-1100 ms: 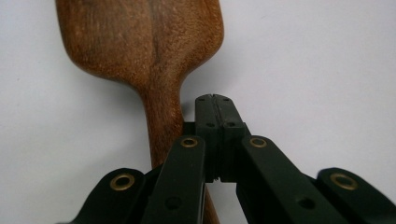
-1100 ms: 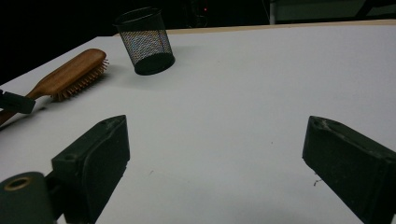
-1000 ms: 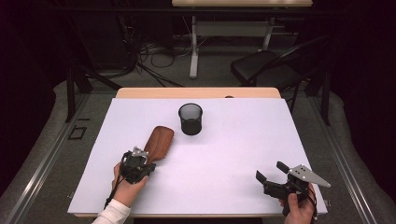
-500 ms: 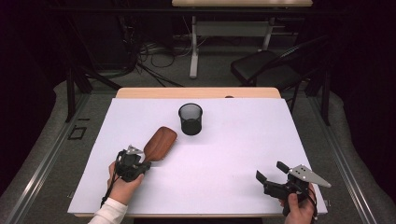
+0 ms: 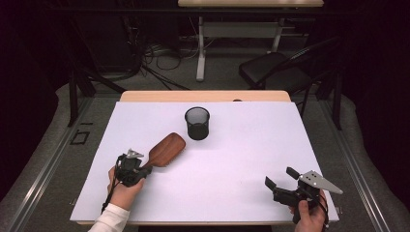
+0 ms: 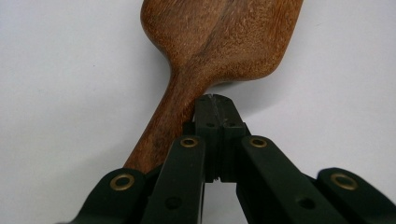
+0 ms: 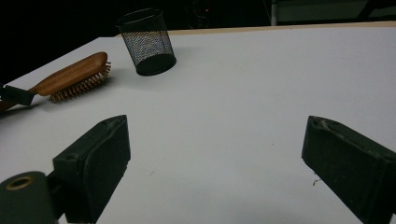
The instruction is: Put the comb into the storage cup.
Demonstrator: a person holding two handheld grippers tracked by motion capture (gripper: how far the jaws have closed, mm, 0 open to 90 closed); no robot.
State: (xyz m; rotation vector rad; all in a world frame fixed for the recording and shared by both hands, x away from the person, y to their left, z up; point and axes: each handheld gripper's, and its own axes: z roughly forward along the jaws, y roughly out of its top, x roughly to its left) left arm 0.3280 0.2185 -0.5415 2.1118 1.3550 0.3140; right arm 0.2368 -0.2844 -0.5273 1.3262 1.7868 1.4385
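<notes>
in the high view we hold the left gripper [image 5: 145, 167] at the near left of the white worktop [image 5: 241, 159], right at the handle of the wooden hairbrush [image 5: 164, 150]. in the left gripper view its black jaws are closed tight against each other, pads meeting, and they lie over the right edge of the brush's handle [image 6: 163, 126] where it narrows below the head; we cannot tell whether any wood is pinched between them. the brush lies bristles down on the worktop, its head angled up and to the right toward the black mesh cup [image 5: 197, 123], which stands upright near the far middle, a little apart from the brush.

our right gripper [image 5: 279, 180] sits at the near right corner, well apart from the brush. its jaws stand wide open with bare worktop between them, holding nothing.
</notes>
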